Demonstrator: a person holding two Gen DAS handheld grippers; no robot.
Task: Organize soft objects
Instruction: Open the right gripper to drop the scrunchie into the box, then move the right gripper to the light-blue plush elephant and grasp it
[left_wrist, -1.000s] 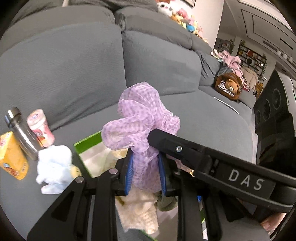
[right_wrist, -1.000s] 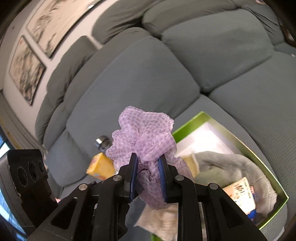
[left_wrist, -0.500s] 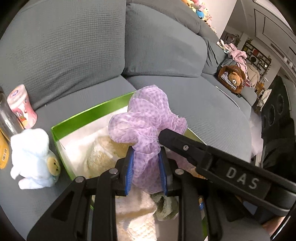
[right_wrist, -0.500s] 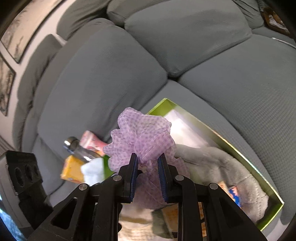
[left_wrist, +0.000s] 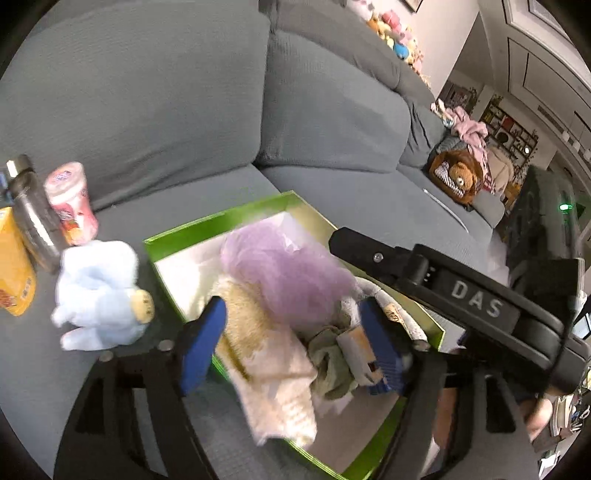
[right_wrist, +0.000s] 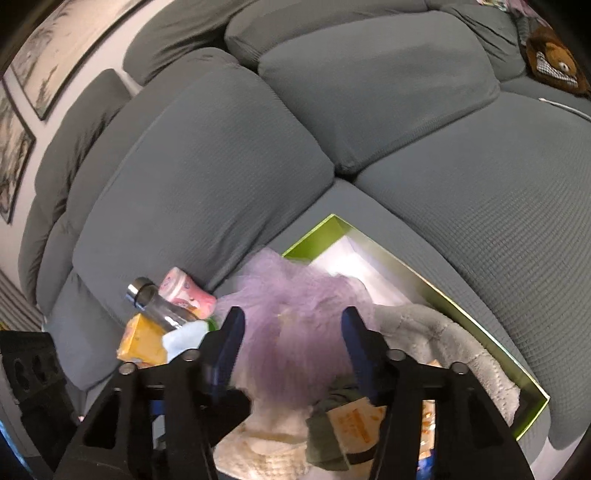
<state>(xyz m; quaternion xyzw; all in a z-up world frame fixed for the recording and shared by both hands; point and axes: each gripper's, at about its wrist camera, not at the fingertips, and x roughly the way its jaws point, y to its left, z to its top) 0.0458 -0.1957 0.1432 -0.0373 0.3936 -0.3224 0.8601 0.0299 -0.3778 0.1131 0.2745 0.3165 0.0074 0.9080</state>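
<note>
A lilac checked fabric piece (left_wrist: 284, 277) lies blurred over the soft things in a green box (left_wrist: 221, 218) on the grey sofa; it also shows in the right wrist view (right_wrist: 299, 325). My left gripper (left_wrist: 291, 339) is open, its blue pads apart on either side below the fabric. My right gripper (right_wrist: 293, 339) is open too, with the fabric between and beyond its pads. The box (right_wrist: 406, 266) holds a cream towel (left_wrist: 273, 369), a grey plush cloth (right_wrist: 443, 343) and a green cloth (left_wrist: 328, 362). A light blue plush toy (left_wrist: 99, 291) lies on the seat left of the box.
A pink cup (left_wrist: 72, 203), a dark steel bottle (left_wrist: 33, 218) and a yellow carton (left_wrist: 13, 266) stand left of the box against the sofa back. A brown teddy bear (left_wrist: 458, 177) sits far right on the sofa. The right gripper's black body (left_wrist: 461, 295) crosses the left view.
Both grippers were shut on the lilac fabric and have opened. The fabric has dropped from between the pads down into the green box.
</note>
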